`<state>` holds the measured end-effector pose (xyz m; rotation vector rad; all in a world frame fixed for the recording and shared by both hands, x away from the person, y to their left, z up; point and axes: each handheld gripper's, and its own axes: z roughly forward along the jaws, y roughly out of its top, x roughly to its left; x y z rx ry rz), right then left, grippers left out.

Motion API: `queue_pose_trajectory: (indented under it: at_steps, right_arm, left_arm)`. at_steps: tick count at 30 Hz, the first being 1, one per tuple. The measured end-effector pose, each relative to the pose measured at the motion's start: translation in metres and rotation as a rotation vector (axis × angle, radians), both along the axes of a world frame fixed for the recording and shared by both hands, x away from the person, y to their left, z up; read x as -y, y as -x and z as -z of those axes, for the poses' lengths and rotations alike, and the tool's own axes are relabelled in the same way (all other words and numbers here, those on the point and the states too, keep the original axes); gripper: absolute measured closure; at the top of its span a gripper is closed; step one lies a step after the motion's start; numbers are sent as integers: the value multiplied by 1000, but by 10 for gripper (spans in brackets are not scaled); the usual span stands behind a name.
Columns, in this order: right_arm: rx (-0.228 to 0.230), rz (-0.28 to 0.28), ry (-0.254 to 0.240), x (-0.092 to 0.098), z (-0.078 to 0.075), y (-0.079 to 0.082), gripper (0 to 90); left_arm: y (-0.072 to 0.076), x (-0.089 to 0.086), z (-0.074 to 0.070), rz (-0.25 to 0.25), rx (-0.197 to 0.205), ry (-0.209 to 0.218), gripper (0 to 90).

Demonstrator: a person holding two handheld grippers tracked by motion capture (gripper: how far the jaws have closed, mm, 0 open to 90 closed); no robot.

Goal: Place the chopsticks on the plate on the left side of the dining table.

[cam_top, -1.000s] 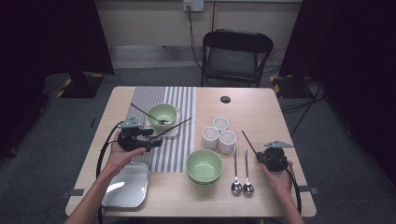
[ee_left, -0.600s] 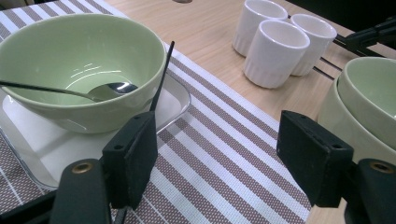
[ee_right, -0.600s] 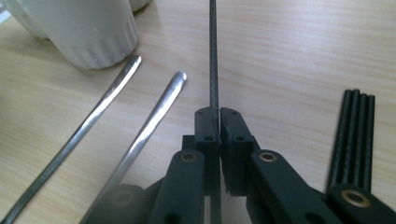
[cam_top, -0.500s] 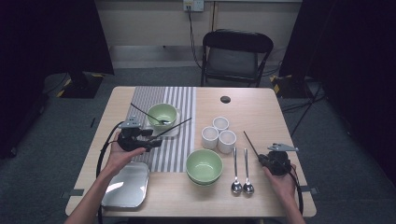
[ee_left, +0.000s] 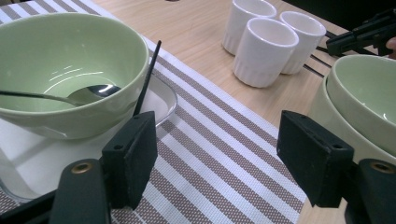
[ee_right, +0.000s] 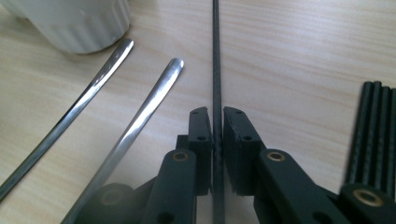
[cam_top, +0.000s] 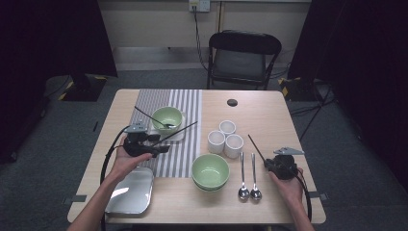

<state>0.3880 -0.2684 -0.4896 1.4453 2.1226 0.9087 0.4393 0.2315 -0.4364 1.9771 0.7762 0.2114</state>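
The right gripper (ee_right: 218, 112) has its jaws set close on either side of a black chopstick (ee_right: 216, 56). They have just been opening, and a sliver of light shows beside one pad, so the hold looks loosened rather than clamped. The chopstick's long axis runs straight out along the jaws' own line and carries on forward over the tabletop (ee_right: 299, 51). Any slip or lift will therefore travel along that line, not across it.

Just to the jaws' left lie two spoons (ee_right: 140, 116), their handles angled the same way. A white cup (ee_right: 74, 23) stands ahead and to the left. To the jaws' right lies a bundle of chopsticks (ee_right: 373, 130), apart from the held one.

The left gripper (ee_left: 215, 126) is well away from this chopstick. Its jaws are spread wide with nothing between them, and a green bowl (ee_left: 70, 60) sits ahead of them on the left.
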Motion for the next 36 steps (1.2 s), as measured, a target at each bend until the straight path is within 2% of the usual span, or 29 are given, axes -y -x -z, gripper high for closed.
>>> queue_pose_trajectory:
  at_steps: [2, 8, 15, 21, 28, 36]
  right_arm:
    - [2, -15, 3, 1, 0, 3, 853]
    - [-2, -9, 2, 0, 0, 3, 861]
    - [6, -10, 17, -4, -1, 1, 866]
    - [21, -5, 4, -2, -7, 7, 866]
    - [-13, 20, 35, 2, -3, 14, 864]
    - [2, 20, 40, 1, -1, 10, 821]
  left_arm:
    - [0, 2, 0, 3, -2, -7, 288]
    - [3, 8, -1, 18, 0, -3, 288]
    - [3, 9, 0, 22, 1, -32, 286]
    - [3, 7, 0, 15, -7, -16, 286]
    - [1, 5, 0, 9, 0, -38, 286]
    - [1, 5, 0, 8, -5, -34, 286]
